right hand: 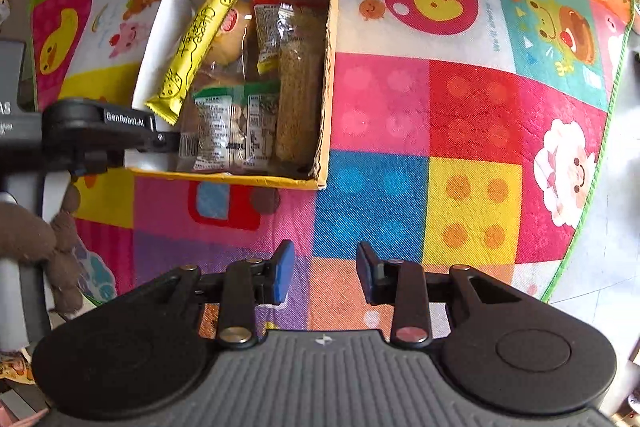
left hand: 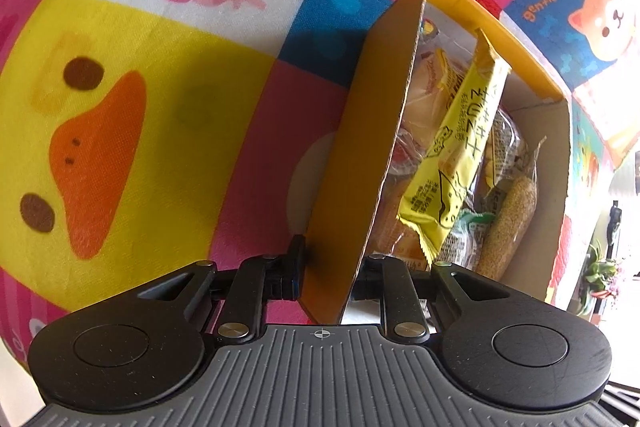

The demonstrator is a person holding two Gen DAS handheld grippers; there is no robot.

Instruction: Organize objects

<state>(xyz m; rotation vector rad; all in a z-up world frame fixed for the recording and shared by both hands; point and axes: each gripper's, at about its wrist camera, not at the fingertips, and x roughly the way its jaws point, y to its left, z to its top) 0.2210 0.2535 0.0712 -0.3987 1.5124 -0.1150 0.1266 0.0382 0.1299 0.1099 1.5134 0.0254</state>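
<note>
Left gripper (left hand: 332,267) clamps the cardboard box (right hand: 326,67) wall | right gripper (right hand: 325,269) hangs empty, jaws narrowly apart, over patchwork cloth (right hand: 440,107) | yellow snack bar (right hand: 198,51) leans among packets inside box

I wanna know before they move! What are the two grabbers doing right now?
Left gripper: closed on the cardboard box wall, holding it.
Right gripper: open, nothing between its fingers.

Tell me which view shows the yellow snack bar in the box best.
The right wrist view: the yellow snack bar shows whole from above, lying slantwise over the other packets in the cardboard box. The left wrist view shows it closer, partly hidden behind the box wall.
</note>
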